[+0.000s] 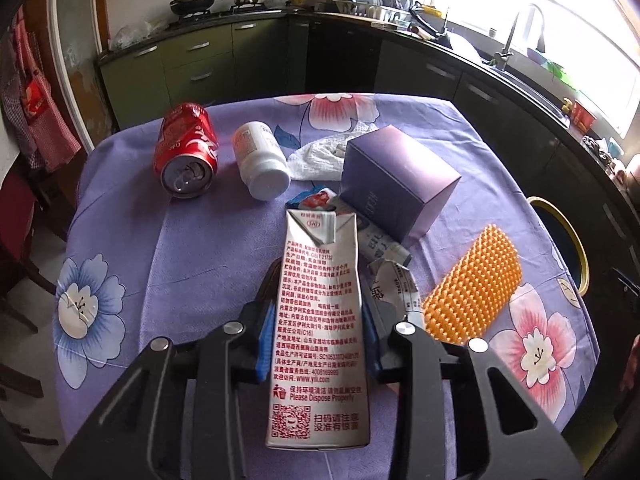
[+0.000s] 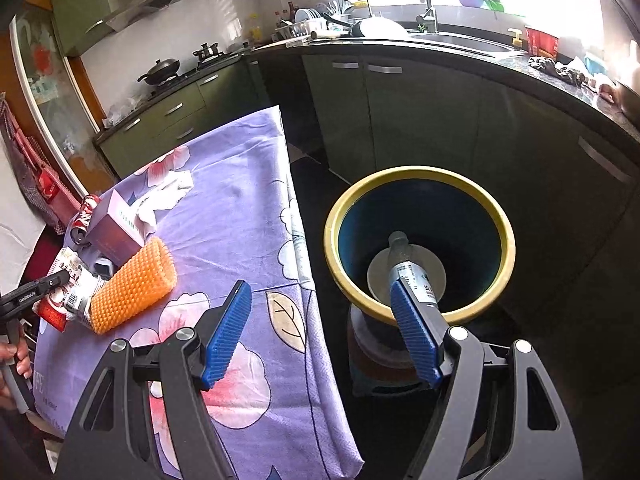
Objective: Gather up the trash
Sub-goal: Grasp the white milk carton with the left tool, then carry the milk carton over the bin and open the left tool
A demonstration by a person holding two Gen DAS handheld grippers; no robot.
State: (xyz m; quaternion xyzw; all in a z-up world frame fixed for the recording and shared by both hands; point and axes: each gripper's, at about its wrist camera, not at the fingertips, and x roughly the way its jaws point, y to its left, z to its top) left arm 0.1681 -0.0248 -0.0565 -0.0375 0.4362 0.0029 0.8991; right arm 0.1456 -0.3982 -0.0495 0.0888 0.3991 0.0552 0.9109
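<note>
White red-printed milk carton (image 1: pixel 320 320): pinched by left gripper (image 1: pixel 320 344) fingers, long axis along them, lower centre. Yellow-rimmed bin (image 2: pixel 418 240): right of table, beneath spread, empty right gripper (image 2: pixel 328 332).

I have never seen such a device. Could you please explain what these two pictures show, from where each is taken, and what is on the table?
No robot is here: a person holds a two-finger gripper in each hand, each with a camera looking along its fingers. In the left camera's picture, the left gripper is closed on a milk carton. On the table lie a red can, a white bottle, a purple box and an orange brush. In the right camera's picture, the right gripper is open and empty, near a bin holding a plastic bottle.
</note>
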